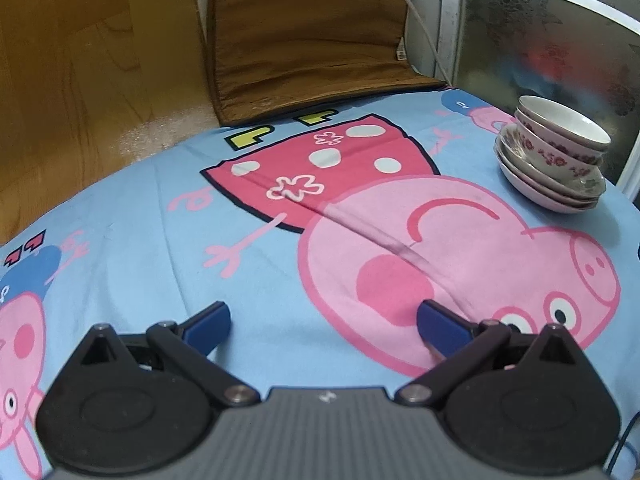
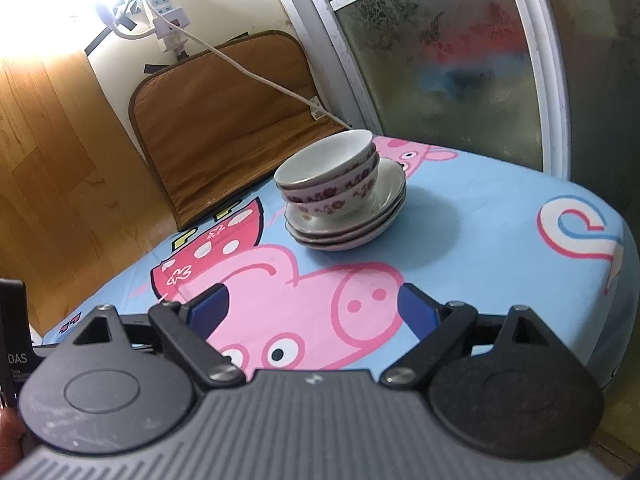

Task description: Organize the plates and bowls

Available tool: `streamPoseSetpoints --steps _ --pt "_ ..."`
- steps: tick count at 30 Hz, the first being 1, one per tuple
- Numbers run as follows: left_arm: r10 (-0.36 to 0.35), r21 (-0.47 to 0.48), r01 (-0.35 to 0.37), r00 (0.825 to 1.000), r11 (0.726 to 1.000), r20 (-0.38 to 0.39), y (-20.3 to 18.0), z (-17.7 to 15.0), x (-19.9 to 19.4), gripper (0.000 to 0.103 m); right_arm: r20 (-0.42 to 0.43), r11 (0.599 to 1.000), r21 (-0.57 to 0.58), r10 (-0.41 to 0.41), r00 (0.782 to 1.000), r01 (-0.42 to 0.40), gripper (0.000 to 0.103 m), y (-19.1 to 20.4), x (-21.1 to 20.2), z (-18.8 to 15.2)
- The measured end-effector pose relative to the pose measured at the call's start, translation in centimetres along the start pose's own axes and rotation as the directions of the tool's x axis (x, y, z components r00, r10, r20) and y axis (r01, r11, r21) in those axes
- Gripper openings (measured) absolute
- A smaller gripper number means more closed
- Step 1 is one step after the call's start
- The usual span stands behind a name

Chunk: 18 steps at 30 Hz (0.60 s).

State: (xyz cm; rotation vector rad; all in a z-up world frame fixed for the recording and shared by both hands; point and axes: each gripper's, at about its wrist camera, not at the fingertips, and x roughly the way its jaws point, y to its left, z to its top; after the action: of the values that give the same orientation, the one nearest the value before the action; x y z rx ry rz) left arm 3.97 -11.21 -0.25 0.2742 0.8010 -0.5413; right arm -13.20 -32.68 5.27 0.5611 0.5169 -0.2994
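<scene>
White bowls with dark red flower patterns (image 1: 560, 136) (image 2: 332, 176) sit nested on a stack of white plates (image 1: 552, 184) (image 2: 352, 220). The pile stands on the blue cartoon-pig cloth, at the far right in the left wrist view and at centre in the right wrist view. My left gripper (image 1: 324, 324) is open, low over the cloth, well short and left of the pile, holding nothing. My right gripper (image 2: 316, 308) is open too, empty, with the pile a short way ahead of its blue fingertips (image 2: 210, 308).
A brown padded cushion (image 1: 304, 40) (image 2: 224, 120) leans against the wall behind the cloth-covered table (image 1: 120, 208) (image 2: 500, 240). A white cable (image 2: 256, 76) runs down from a power strip. A frosted glass door (image 2: 448, 52) stands at the right, wood panelling (image 1: 80, 80) at the left.
</scene>
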Motion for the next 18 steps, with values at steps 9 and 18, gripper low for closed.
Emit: streamPoseSetpoints --steps 9,18 --pt "0.029 -0.063 -0.030 0.999 0.998 -0.018 -0.2 -0.3 -0.2 0.103 -0.008 0.999 0.039 0.035 0.999 -0.035 0.093 -1.3 0.0 0.0" --pt "0.058 -0.095 -0.061 0.998 0.994 -0.038 -0.4 -0.4 -0.4 0.103 -0.003 0.995 0.061 0.081 0.997 -0.080 0.093 -2.9 0.4 0.5"
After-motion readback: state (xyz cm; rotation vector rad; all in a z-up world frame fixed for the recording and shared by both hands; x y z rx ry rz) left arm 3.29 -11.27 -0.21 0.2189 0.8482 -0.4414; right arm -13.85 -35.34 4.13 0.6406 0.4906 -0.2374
